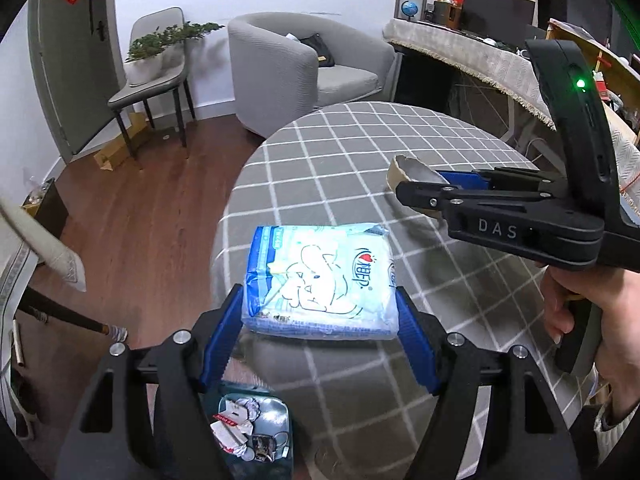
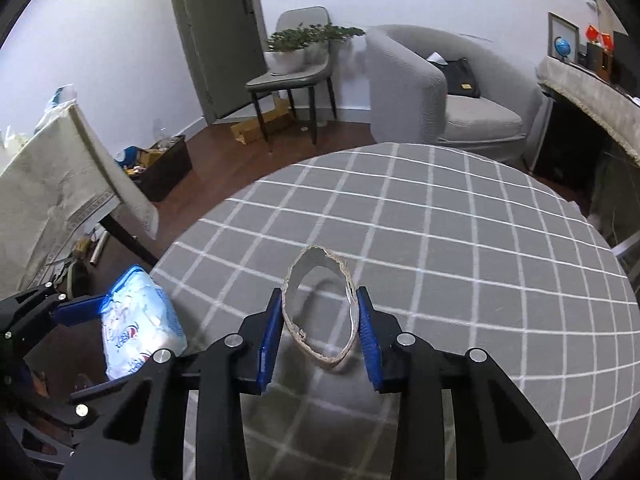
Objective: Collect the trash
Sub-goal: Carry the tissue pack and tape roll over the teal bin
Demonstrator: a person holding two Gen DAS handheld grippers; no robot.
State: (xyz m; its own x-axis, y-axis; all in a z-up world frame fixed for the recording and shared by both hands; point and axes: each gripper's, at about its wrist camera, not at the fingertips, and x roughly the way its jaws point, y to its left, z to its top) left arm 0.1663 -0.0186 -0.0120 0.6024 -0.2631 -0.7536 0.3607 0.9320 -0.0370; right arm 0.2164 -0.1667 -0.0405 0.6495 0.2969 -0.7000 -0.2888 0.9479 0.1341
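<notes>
The tissue pack [image 1: 320,280], pale blue with a white cartoon print, sits clamped between the blue fingers [image 1: 218,344] of the left gripper [image 1: 320,300], held at the table's [image 1: 360,152] near left edge and partly out past it. Below it on the floor stands a dark bin [image 1: 276,412] with crumpled paper and scraps inside. The right gripper [image 2: 320,300] is clamped on a squashed cardboard ring [image 2: 320,304], its fingers [image 2: 270,332] pressing both sides; the ring stands upright above the grey checked tablecloth, toward the table's near edge. A hand [image 1: 584,312] grips the right gripper's handle.
</notes>
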